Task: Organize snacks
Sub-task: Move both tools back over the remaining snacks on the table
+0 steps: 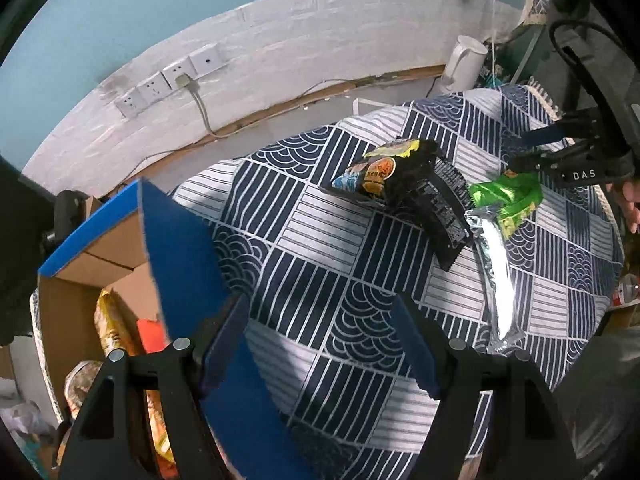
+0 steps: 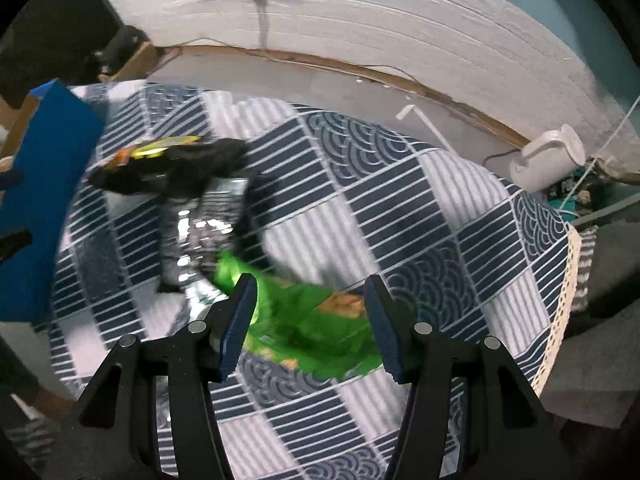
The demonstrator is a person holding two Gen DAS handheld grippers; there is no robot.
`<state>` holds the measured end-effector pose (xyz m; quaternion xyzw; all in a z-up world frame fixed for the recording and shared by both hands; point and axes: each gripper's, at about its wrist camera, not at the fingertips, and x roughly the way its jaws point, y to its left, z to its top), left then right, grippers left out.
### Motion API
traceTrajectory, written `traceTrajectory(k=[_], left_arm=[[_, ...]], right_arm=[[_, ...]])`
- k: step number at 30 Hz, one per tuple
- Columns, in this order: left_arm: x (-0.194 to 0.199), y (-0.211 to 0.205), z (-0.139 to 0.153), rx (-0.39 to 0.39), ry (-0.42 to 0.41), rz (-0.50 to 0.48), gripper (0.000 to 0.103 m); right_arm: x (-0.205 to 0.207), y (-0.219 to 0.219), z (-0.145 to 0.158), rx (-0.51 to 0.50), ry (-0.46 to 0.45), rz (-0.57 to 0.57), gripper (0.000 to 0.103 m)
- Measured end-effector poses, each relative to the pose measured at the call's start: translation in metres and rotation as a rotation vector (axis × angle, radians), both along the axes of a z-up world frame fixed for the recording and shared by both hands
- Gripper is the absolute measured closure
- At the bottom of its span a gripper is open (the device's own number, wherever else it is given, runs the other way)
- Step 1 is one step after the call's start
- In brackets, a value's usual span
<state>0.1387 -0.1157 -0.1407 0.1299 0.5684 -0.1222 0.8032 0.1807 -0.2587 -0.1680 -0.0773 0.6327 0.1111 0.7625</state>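
Note:
Several snack bags lie on a blue-and-white patterned cloth point(image 1: 320, 264): a black bag with a yellow top point(image 1: 384, 176), a flat black pack point(image 1: 444, 216), a green bag point(image 1: 508, 200) and a silver bag point(image 1: 496, 280). My left gripper point(image 1: 320, 312) is open over bare cloth, its left finger against the blue flap point(image 1: 180, 248) of a cardboard box point(image 1: 80, 292). My right gripper point(image 2: 310, 288) points down, open, just over the green bag point(image 2: 312, 320), which shows between its fingers. The left wrist view shows the right gripper point(image 1: 532, 148) above that bag. The right wrist view is blurred.
The box at the left holds several snack packs point(image 1: 116, 328). A white kettle point(image 1: 464, 64) stands at the far right by the brick wall, with sockets point(image 1: 172, 80) and a cable. The cloth's fringed edge point(image 2: 568, 280) drops off at the right. A person's hand point(image 1: 628, 200) holds the right gripper.

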Motion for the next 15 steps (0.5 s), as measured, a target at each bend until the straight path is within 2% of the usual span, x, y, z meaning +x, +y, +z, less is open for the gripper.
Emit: traceTrajectory(k=[6, 15], left_arm=[[0.008, -0.011, -0.018, 0.007, 0.038, -0.004, 0.028], [0.005, -0.025, -0.026, 0.005, 0.065, -0.026, 0.028]], right_arm=[[0.008, -0.02, -0.022, -0.081, 0.015, -0.058, 0.048], [-0.023, -0.056, -0.046, -0.142, 0.141, -0.162, 0.048]])
